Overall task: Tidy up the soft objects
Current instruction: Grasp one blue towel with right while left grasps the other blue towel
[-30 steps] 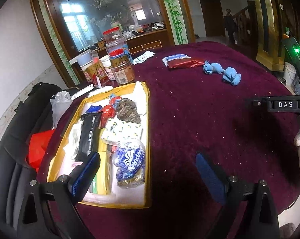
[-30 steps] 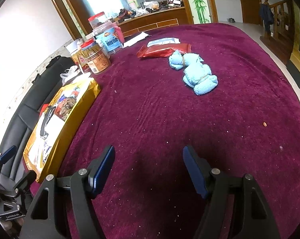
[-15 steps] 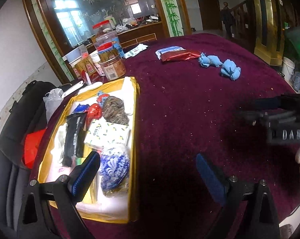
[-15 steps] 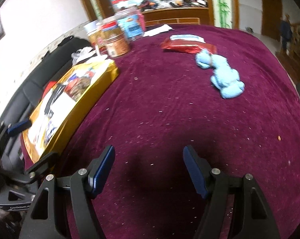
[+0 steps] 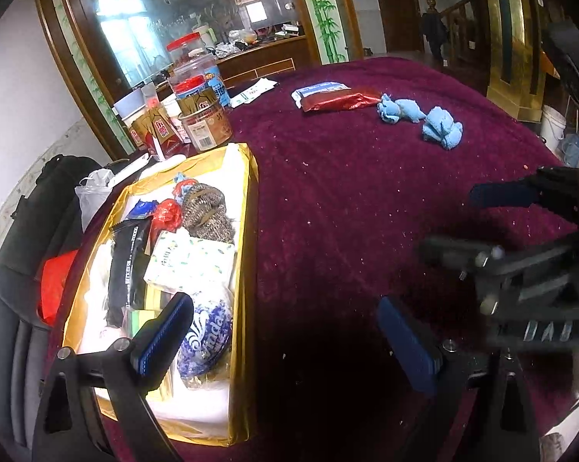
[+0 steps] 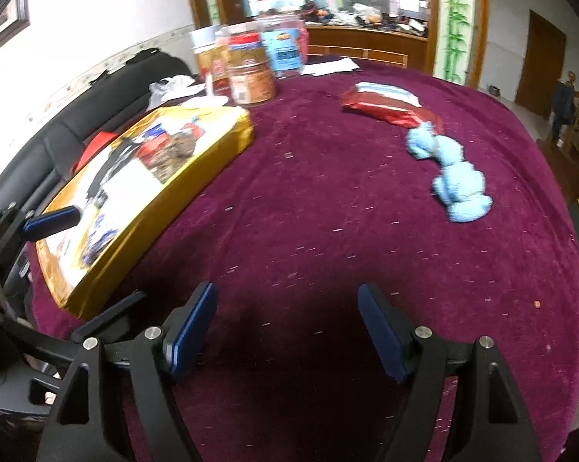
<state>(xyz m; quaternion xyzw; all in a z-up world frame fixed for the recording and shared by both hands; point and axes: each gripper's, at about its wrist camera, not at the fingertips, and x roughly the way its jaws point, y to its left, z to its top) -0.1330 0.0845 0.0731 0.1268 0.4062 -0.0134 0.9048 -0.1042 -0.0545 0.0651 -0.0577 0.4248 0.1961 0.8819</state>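
Note:
Two light blue rolled cloths (image 5: pixel 399 109) (image 5: pixel 443 130) lie on the maroon tablecloth, far from both grippers; the right wrist view shows them at the right (image 6: pixel 431 145) (image 6: pixel 462 192). My left gripper (image 5: pixel 285 331) is open and holds nothing, its left finger over the gold box (image 5: pixel 247 231). The box holds tissue packs (image 5: pixel 191 258), a knitted pouch (image 5: pixel 204 211) and several other small items. My right gripper (image 6: pixel 287 319) hangs low over bare cloth, jaws opening with nothing between them. It also shows at the right of the left wrist view (image 5: pixel 478 223).
A red foil packet (image 5: pixel 341 101) and a white-blue packet (image 5: pixel 320 88) lie beyond the cloths. Jars and cartons (image 5: pixel 204 115) crowd the far left of the table. A black sofa (image 5: pixel 16 308) runs along the left edge. A person stands in the far doorway (image 6: pixel 562 100).
The right gripper has rolled and swung leftward, coming further into the left wrist view. The left gripper has shifted a little, so the gold box sits further under its left finger.

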